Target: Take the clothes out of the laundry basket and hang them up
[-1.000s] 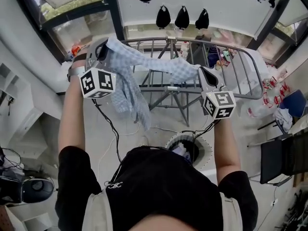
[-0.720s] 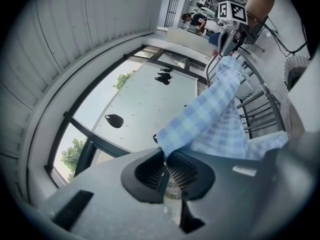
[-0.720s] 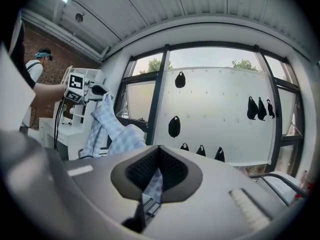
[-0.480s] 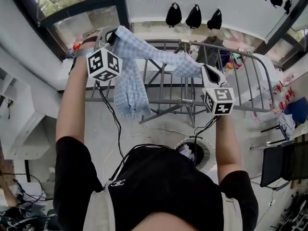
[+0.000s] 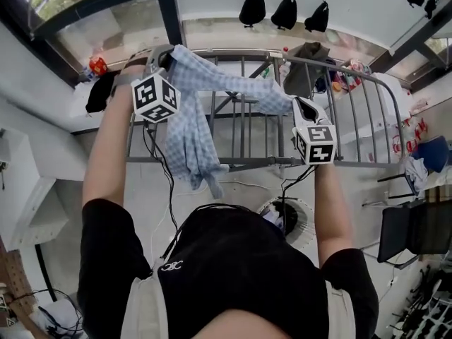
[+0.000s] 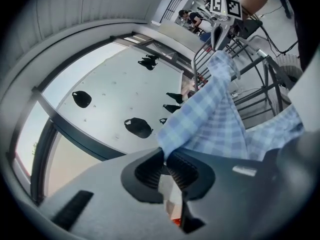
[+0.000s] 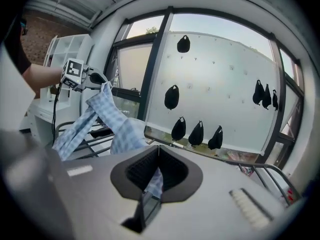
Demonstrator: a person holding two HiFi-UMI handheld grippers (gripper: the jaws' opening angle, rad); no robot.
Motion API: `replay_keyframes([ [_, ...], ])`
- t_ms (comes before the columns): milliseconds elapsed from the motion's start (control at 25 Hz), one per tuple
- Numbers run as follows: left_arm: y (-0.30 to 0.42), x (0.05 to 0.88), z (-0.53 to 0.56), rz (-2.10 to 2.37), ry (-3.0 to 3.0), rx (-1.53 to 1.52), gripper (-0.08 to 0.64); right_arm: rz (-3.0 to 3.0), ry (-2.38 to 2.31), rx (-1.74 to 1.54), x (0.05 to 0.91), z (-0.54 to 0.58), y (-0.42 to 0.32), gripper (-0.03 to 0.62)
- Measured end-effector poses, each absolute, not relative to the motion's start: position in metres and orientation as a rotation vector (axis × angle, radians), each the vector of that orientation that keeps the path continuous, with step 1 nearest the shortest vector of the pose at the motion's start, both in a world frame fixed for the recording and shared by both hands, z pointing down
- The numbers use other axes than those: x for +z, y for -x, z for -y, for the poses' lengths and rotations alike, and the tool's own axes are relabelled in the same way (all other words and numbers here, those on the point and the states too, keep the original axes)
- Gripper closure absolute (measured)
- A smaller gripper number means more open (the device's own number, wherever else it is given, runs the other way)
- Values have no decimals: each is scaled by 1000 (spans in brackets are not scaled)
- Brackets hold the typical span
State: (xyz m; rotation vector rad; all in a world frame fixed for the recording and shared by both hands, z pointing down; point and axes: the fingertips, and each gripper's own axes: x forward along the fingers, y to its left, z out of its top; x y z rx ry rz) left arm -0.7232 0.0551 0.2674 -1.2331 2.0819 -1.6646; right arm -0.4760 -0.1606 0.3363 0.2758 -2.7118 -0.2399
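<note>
The left tool [image 6: 166,160] is clamped on one edge of a soft blue-and-white checked garment [image 5: 205,83], its ribbed dark pads pinching the fabric. The right tool [image 7: 157,159] is clamped on the other end. The cloth stretches between them above the thin grey metal bars of the drying rack [image 5: 353,164], with a long crumpled fold dangling at the left. The round, perforated laundry basket [image 5: 302,216] is mostly hidden behind the person's torso.
</note>
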Motion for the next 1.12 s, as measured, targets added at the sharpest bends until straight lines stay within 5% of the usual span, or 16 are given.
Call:
replay_keyframes([
  [720, 740, 439, -55, -2122, 1627, -1779, 520, 2440, -68, -279, 427, 124, 531, 562],
  [840, 730, 457, -61, -2182, 1761, -1750, 401, 2455, -11, -286, 428, 112, 535, 537],
  [920, 723, 463, -65, -2206, 1847, -1714, 315, 2461, 36, -259, 430, 104, 536, 448],
  [1120, 717, 464, -77, -2264, 1892, -1648, 262, 2501, 69, -226, 426, 91, 537, 390],
])
